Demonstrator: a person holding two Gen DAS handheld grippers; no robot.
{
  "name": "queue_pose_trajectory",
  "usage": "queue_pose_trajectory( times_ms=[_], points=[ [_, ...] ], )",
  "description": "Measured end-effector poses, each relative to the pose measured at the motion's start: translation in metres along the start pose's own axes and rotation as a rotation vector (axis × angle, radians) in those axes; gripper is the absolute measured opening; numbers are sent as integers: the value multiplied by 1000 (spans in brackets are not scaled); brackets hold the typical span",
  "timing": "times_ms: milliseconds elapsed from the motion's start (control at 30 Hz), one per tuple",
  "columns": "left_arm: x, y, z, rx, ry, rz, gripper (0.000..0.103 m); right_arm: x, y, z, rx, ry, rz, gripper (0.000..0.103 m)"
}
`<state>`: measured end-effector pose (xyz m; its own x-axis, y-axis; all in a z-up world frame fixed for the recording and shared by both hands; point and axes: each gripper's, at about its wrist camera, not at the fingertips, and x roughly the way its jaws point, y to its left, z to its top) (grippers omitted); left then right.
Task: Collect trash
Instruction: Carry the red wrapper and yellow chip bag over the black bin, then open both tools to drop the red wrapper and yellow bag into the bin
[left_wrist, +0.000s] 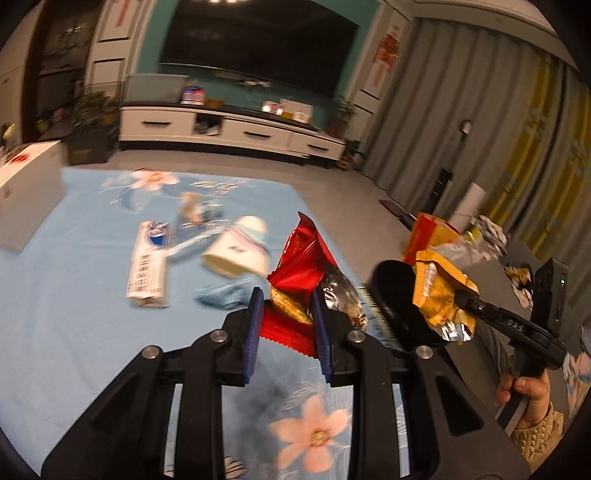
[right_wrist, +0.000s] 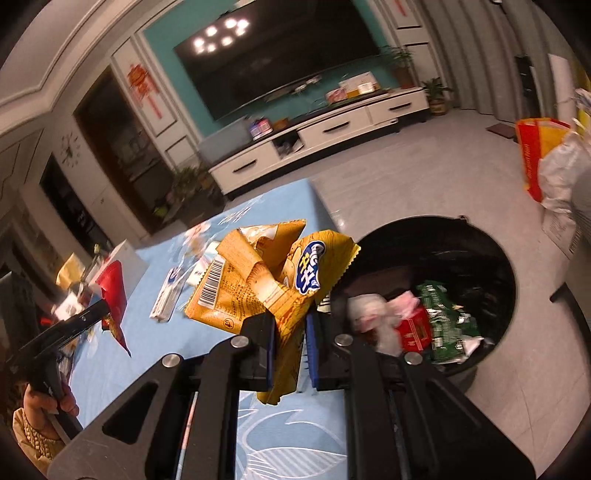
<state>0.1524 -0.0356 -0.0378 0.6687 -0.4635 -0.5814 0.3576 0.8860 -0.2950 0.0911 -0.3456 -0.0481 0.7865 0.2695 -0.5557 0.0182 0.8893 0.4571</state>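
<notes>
So both grippers are loaded: the right gripper (right_wrist: 290, 343) has its jaws clamped on a crumpled yellow chip bag (right_wrist: 269, 280), and the left gripper (left_wrist: 286, 332) is pinched shut on a red wrapper (left_wrist: 301, 254) that sticks up and away from the jaws. What matters is that the black trash bin (right_wrist: 506, 266) sits on the floor just off the table's right edge, right beside the yellow bag, so I'd guess the right hand drops first. A paper cup (left_wrist: 240, 251) and a white box (left_wrist: 147, 266) lie on the blue tablecloth (left_wrist: 74, 295), well left of the bin.
</notes>
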Motion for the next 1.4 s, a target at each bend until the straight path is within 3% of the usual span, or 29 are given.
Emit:
queue_pose_trajectory(
  times_ms=[300,533,933,1400],
  points=[
    [55,-89,12,119,83,-147,28,-29,-66,-1,113,-108,-155,15],
    [109,-153,16,225,140,-224,28,-17,-89,-5,144,-104,-227,15],
    [188,-202,-3,328,241,-185,28,7,-108,-6,136,-85,-293,15],
    [210,-206,-15,349,278,-158,33,19,-113,-4,140,-54,-308,24]
  ],
)
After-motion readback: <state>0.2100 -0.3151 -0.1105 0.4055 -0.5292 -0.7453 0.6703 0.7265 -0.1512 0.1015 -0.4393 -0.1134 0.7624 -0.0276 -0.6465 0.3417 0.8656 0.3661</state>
